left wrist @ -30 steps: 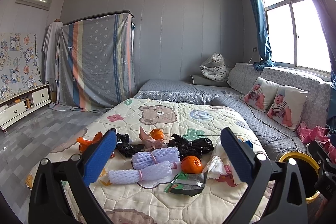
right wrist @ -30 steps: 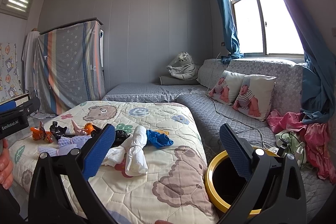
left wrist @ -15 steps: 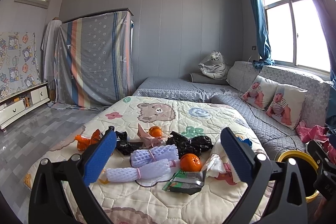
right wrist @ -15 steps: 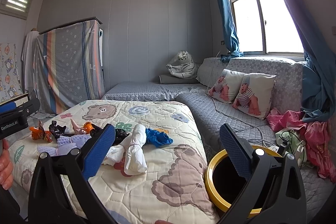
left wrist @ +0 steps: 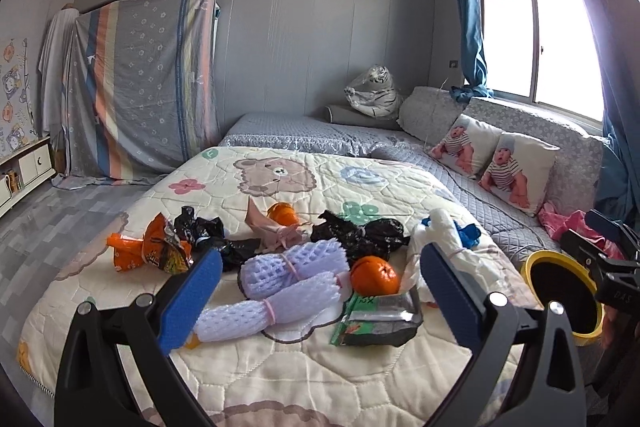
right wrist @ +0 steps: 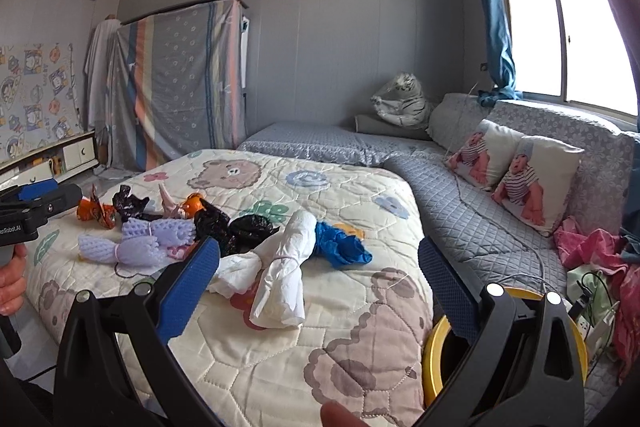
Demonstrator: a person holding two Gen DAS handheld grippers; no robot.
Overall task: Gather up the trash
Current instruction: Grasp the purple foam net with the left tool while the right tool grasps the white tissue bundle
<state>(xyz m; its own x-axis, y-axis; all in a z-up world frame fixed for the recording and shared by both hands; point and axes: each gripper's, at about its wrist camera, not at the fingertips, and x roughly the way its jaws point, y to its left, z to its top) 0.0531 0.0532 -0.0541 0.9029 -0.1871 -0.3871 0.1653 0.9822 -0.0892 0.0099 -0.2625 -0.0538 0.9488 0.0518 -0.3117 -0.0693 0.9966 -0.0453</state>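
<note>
Trash lies on the bear-print quilt (left wrist: pixel 280 379): two purple foam nets (left wrist: pixel 292 263), an orange (left wrist: pixel 374 275), a green and silver wrapper (left wrist: pixel 380 319), black bags (left wrist: pixel 360 235), an orange snack bag (left wrist: pixel 148 251). My left gripper (left wrist: pixel 320 291) is open and empty, hovering just before the foam nets. My right gripper (right wrist: pixel 318 287) is open and empty above a white bundle (right wrist: pixel 286 275) and a blue bag (right wrist: pixel 340 247). The yellow-rimmed black bin (right wrist: pixel 432 355) stands at the bed's right side, also in the left wrist view (left wrist: pixel 560 291).
A grey quilted sofa (right wrist: pixel 480 219) with two baby-print pillows (right wrist: pixel 536 183) runs along the right under the window. Pink cloth (right wrist: pixel 592 247) and cables lie beside the bin. A covered wardrobe (left wrist: pixel 144 87) stands at the back left.
Both grippers have moved forward and a little lower toward the bed, so the trash looks nearer. Both stay open and empty.
</note>
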